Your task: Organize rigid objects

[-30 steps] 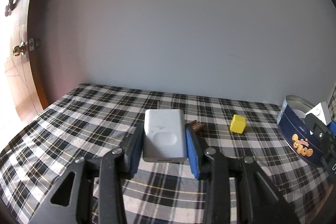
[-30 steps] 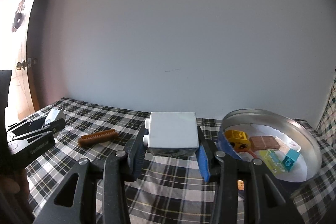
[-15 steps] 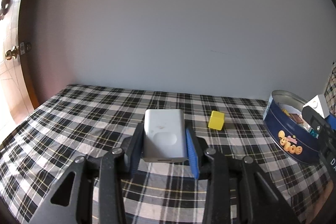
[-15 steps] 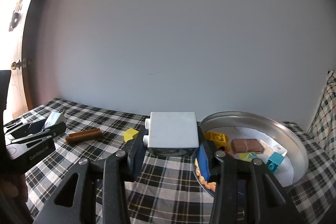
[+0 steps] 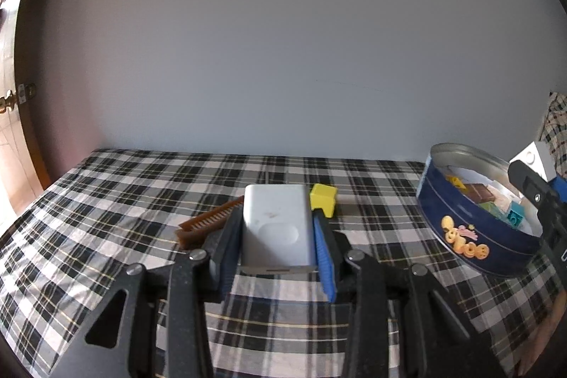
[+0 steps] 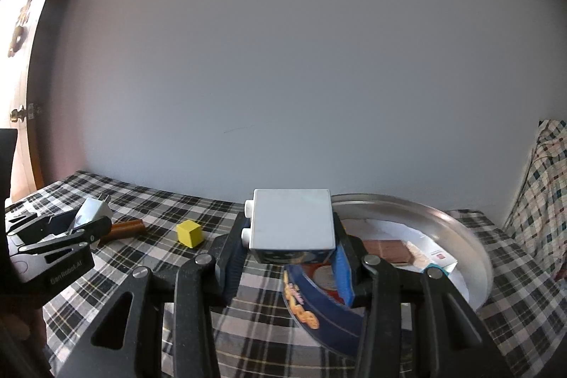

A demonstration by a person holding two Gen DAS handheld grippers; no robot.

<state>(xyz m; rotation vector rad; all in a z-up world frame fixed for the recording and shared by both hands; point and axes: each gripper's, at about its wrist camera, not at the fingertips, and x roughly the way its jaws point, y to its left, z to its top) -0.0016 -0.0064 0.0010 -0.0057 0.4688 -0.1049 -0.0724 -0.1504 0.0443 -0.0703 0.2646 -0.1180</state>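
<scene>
On the black-and-white checked cloth (image 5: pixel 106 201) that covers the surface, a round dark-blue tin (image 5: pixel 475 236) with a bare silvery metal inside and yellow cartoon lettering on its wall serves as the landmark. Inside the tin lie a flat brown rectangular piece (image 6: pixel 386 250), a small turquoise plastic block (image 5: pixel 514 218), a yellow piece and some white paper; the rest is too crowded to tell.

The left gripper (image 5: pixel 276 232) has its jaws closed narrowly on a smooth white rounded-corner plastic charger block (image 5: pixel 274 225), its blue ribbed pads (image 5: pixel 324 257) pressed on both sides; it is held above the cloth, to the left of the tin. Just beyond it, still left of the tin, a small matte yellow cube (image 5: pixel 323 199) rests on the cloth, and a brown ribbed comb-like strip (image 5: pixel 209 225) lies further from the tin, partly hidden behind the left jaw.

The right gripper (image 6: pixel 292 236) clamps a square white plastic box (image 6: pixel 292 222) with two round studs on its left face and a dark printed underside, held right at the tin's near rim, hiding part of its contents. A checked fabric (image 6: pixel 542 186) hangs to the right of the tin.
</scene>
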